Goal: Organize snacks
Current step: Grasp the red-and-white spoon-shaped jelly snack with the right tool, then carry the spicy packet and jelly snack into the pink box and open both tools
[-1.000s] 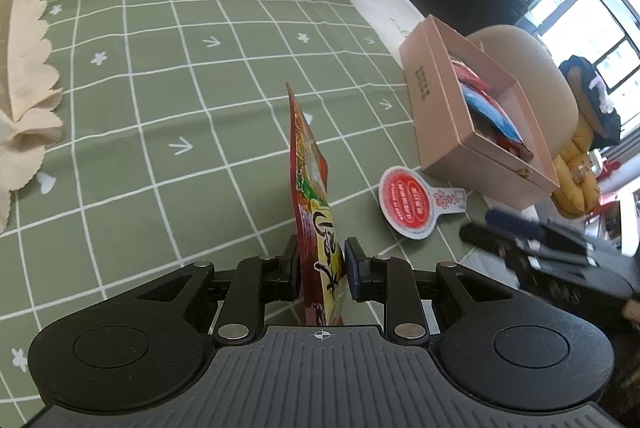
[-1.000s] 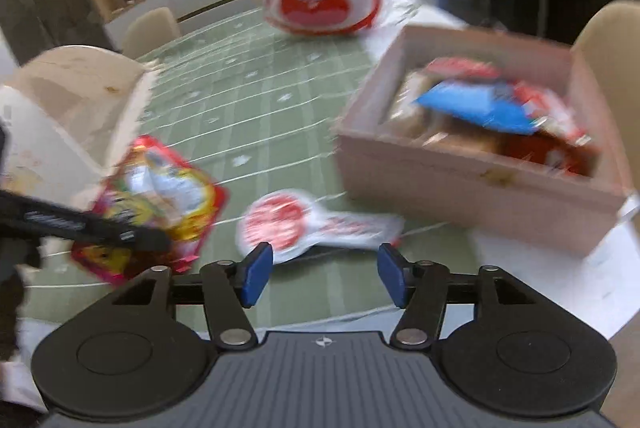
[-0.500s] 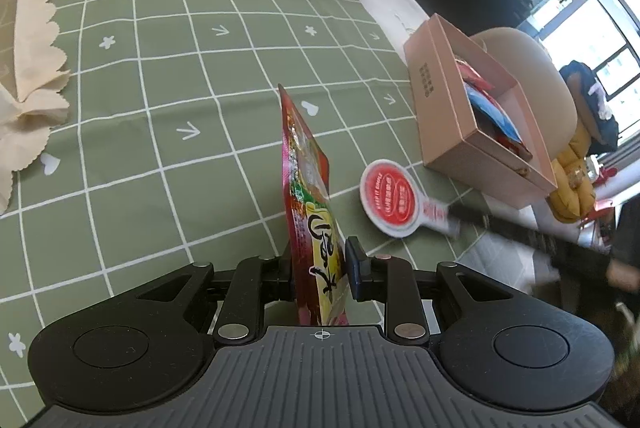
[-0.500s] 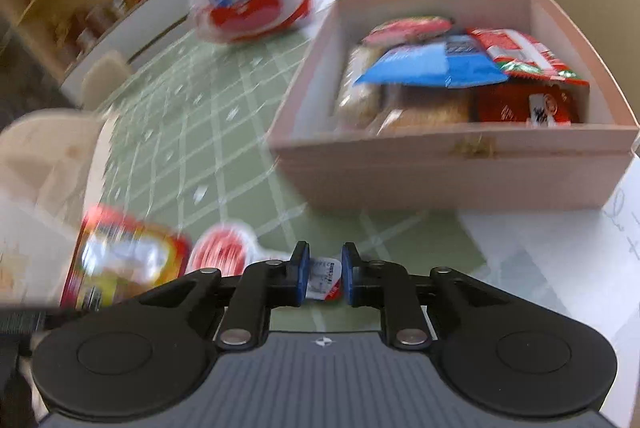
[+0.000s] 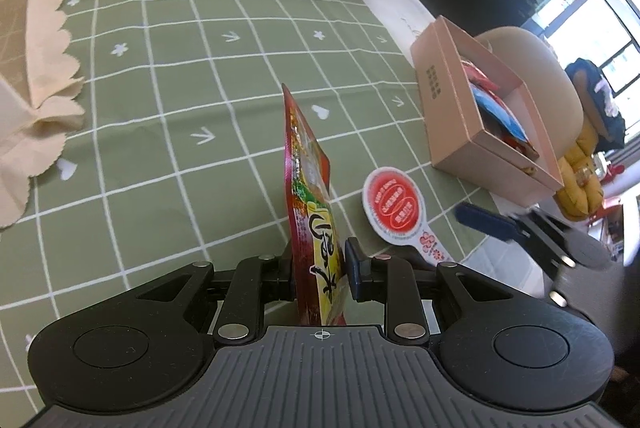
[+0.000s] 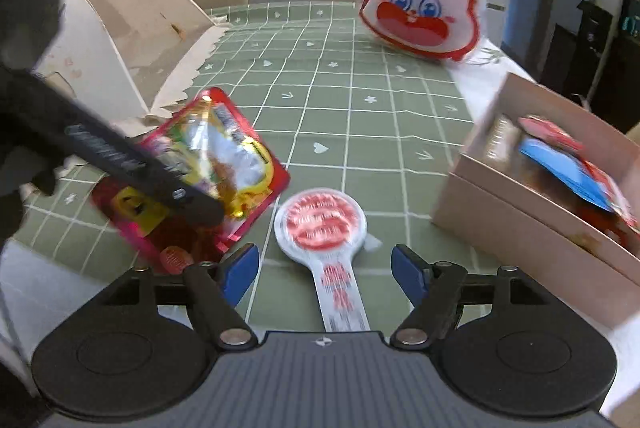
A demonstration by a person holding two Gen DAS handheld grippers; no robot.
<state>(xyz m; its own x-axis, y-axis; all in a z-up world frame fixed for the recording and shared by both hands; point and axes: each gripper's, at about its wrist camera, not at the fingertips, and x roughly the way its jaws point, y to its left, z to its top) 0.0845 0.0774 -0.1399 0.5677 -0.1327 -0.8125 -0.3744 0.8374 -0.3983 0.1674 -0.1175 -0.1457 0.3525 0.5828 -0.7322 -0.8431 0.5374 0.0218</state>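
A: Left wrist view: what does the left tool [image 5: 320,270] carry?

B: Its 2 pads pinch the lower end of a red and yellow snack packet [image 5: 310,196], which stands on edge above the green checked cloth [image 5: 160,76] on the counter.

A: And the right tool [image 6: 325,270]?

B: Its jaws are opening. The stem of a round red and white paddle-shaped snack [image 6: 320,218] lies on the cloth between its blue fingertips [image 6: 239,266], and neither pad touches it.

A: Where does that snack lie?

B: Just right of the held packet, near the pink box [image 6: 520,228] but apart from it.

A: What does the box hold?

B: Blue and red packets; the right wrist view blurs them too much to tell more.

A: Anything farther back?

B: A rabbit-face bag [image 6: 422,12] stands at the far side of the cloth.
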